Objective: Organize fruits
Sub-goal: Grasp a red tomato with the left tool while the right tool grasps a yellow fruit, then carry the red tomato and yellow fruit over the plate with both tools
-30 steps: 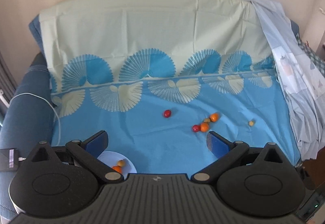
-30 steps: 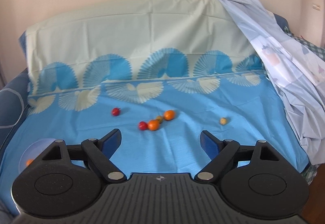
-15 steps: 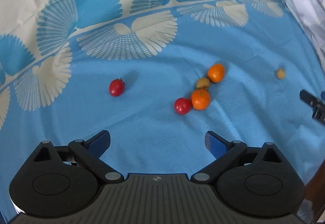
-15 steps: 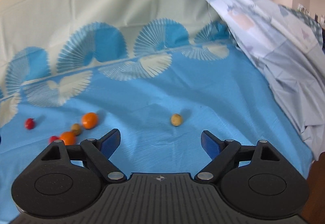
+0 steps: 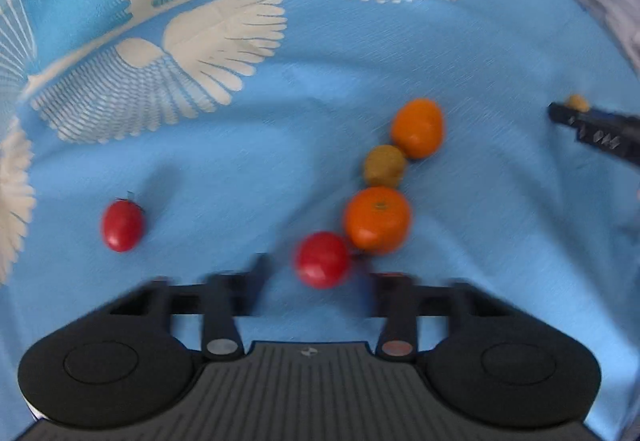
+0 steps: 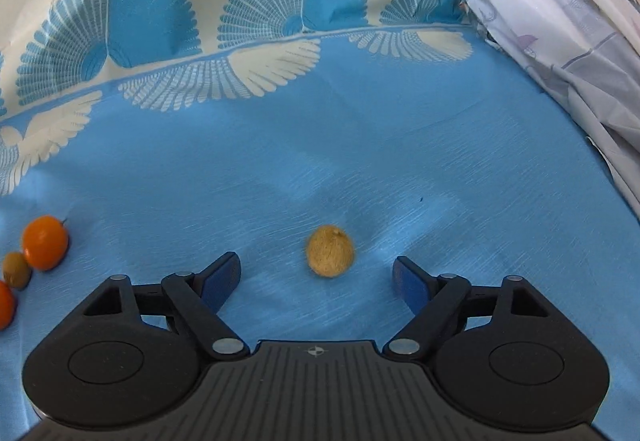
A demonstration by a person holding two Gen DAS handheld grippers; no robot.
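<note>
Both grippers have dropped from a wide look at the covered sofa to close over the fruit on the blue cloth (image 5: pixel 500 53), and the plate seen earlier has left both views. From the left wrist, the left gripper (image 5: pixel 316 273) points steeply down with its blurred jaws closing around the nearer red tomato (image 5: pixel 322 259), which sits between the fingertips; whether the pads press it yet cannot be told. Just beyond lie an orange (image 5: pixel 377 219), a small brown fruit (image 5: pixel 385 166) and a second orange (image 5: pixel 417 128), in a touching row, with another red tomato (image 5: pixel 122 225) well apart to the left. From the right wrist, the right gripper (image 6: pixel 318 277) tilts down, jaws closing yet apart, the lone yellow-brown fruit (image 6: pixel 330 250) just ahead, centred between the fingertips, untouched.
</note>
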